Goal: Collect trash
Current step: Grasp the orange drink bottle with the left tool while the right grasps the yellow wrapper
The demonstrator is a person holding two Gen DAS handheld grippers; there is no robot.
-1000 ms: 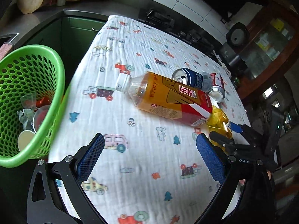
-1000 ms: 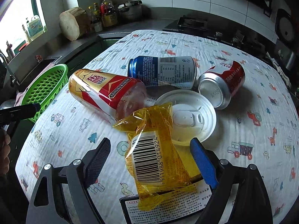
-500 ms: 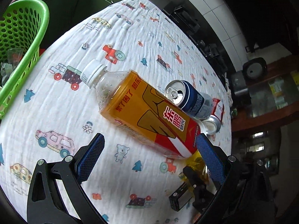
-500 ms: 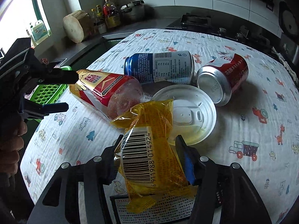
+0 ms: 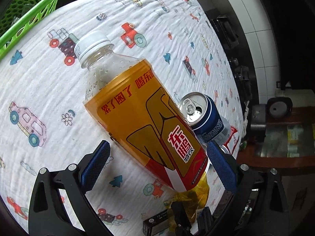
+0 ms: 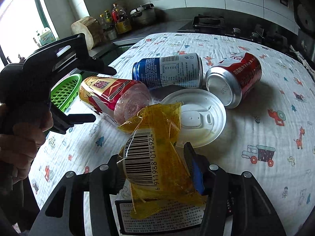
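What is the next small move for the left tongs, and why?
Probably close the left tongs on the bottle: they stand open with its lower body between the pads, not yet gripped. The right tongs already pinch the yellow wrapper, so only the bottle lacks a grip.

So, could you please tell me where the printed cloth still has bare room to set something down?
Bare cloth lies between the orange-labelled plastic bottle and the green mesh basket, and right of the dented red can. The middle is crowded: blue can, white plastic lid, yellow wrapper.
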